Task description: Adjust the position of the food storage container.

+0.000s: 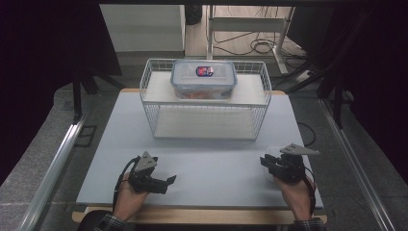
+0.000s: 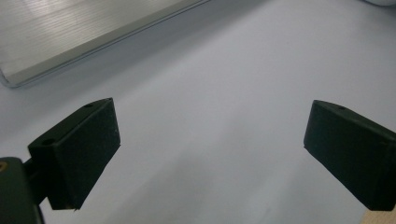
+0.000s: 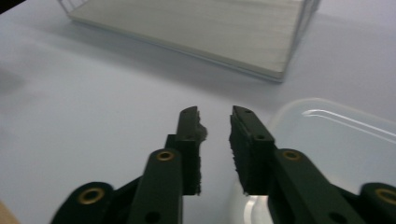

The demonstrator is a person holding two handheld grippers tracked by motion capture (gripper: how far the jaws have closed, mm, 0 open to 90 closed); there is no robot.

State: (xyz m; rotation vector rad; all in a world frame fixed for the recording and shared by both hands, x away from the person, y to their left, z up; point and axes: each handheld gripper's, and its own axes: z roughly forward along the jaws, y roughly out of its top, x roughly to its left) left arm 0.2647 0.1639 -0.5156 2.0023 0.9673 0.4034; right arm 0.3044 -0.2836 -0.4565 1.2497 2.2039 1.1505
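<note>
Low at the table's right, my right gripper (image 1: 267,161) has its jaws a narrow gap apart with nothing between them (image 3: 215,114). A clear empty plastic tub (image 3: 336,140) lies just to the right of those jaws and partly under the gripper (image 1: 273,150). At the table's left front, my left gripper (image 1: 169,181) lies on its side in a hand. Its jaws stand wide open over bare table (image 2: 210,135). A clear lidded box (image 1: 204,79) with a blue-rimmed lid and orange contents rests on the top shelf of a white wire rack (image 1: 159,91).
The wire rack stands at the back middle of the pale table (image 1: 207,163), and its bottom board (image 3: 210,28) (image 2: 70,32) lies ahead of both grippers. Metal rails run along both sides of the table. Cables lie on the floor behind.
</note>
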